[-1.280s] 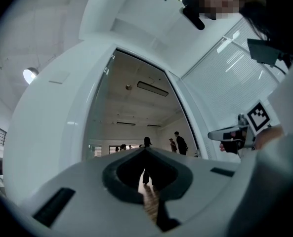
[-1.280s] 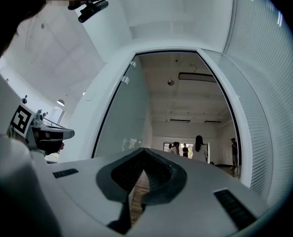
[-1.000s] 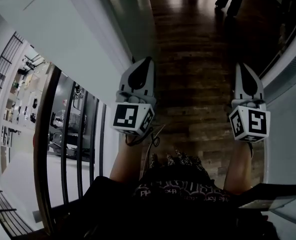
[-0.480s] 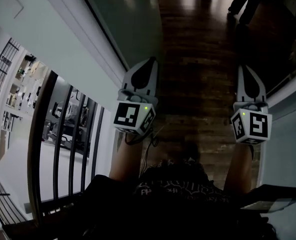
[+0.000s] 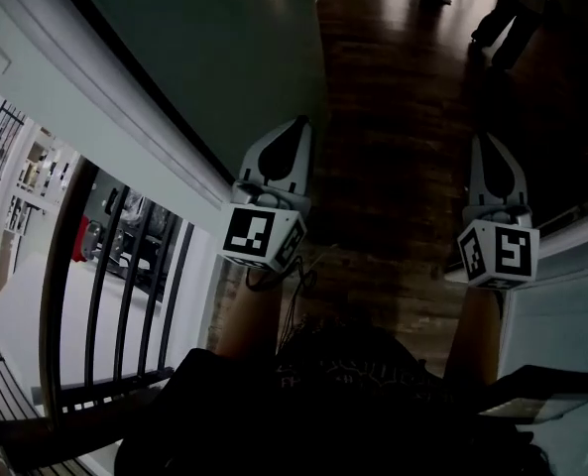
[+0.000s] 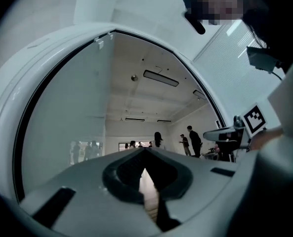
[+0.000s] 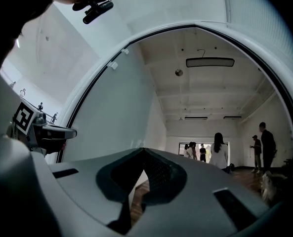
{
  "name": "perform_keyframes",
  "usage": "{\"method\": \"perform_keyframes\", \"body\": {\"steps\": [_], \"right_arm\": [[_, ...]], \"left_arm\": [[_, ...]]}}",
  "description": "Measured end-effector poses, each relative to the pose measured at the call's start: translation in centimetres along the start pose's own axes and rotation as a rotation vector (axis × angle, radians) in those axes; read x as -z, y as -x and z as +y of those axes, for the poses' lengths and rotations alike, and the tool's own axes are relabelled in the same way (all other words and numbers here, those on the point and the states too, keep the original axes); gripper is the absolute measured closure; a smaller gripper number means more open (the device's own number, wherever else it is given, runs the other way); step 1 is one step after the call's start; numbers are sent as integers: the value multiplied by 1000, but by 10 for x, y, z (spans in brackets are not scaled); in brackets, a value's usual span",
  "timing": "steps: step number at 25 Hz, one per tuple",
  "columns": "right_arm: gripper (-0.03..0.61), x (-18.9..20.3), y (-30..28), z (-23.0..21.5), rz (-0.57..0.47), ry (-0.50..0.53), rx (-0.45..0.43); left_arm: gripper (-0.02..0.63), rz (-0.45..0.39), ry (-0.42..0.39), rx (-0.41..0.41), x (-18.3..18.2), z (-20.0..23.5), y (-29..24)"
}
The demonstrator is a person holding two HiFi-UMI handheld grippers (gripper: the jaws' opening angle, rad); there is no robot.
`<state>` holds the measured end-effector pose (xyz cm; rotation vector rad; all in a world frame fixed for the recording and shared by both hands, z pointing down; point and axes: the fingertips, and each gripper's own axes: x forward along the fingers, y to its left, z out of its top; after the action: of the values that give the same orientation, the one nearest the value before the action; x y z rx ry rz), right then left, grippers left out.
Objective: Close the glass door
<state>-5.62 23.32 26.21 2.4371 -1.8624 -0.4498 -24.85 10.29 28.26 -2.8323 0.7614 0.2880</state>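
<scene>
Glass door (image 5: 234,58) smooth, white-framed, dark plank floor (image 5: 393,127), black railing bars (image 5: 127,266)

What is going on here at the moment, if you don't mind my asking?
A person stands in a doorway holding a gripper in each hand, both pointing ahead over a dark wooden floor. The left gripper and the right gripper each have their jaws together with nothing between them. The glass door stands on the person's left, and neither gripper touches it. Several people stand in the room beyond.
</scene>
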Motion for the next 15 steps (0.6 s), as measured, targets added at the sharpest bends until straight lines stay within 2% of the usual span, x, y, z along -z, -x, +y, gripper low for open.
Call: {"method": "perform_keyframes", "body": {"steps": [6,11,15], "right_arm": [[584,15,-44,-17,-15,-24,-51],[584,28,-89,-12,-20,-34,-88],[584,46,-140,-15,-19,-47,-102]], "left_arm": [[612,25,0,-54,16,10,-28],[612,40,4,-126,24,44,-54],[612,26,-20,-131,42,73,-94]]}}
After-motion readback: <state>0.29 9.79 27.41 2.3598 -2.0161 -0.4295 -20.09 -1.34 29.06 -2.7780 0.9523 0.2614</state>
